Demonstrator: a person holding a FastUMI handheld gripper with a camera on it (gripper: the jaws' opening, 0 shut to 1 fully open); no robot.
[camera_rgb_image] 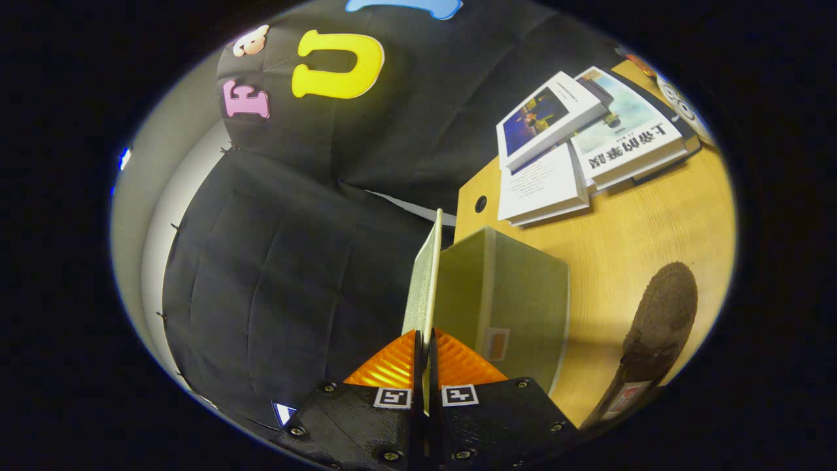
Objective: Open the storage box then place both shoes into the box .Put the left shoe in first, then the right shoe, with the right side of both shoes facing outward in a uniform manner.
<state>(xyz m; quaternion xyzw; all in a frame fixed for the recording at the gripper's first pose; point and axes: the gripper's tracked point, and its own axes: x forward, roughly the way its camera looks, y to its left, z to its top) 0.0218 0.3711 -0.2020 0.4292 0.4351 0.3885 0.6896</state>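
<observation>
Both fingers of my tool pinch the storage box's lid, swung up on edge to expose the box just ahead; one brown shoe waits right on the tabletop.

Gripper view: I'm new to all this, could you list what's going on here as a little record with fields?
gripper: gripper, fingers closed on the lid's edge
lid: lid of the storage box, thin panel swung away from the box, running straight ahead from the fingers
storage box: storage box, pale green, beside the lid on the table
shoe: shoe, dark, lying on the table next to the box
books: books, stacked beyond the box
table: table, light wood
</observation>
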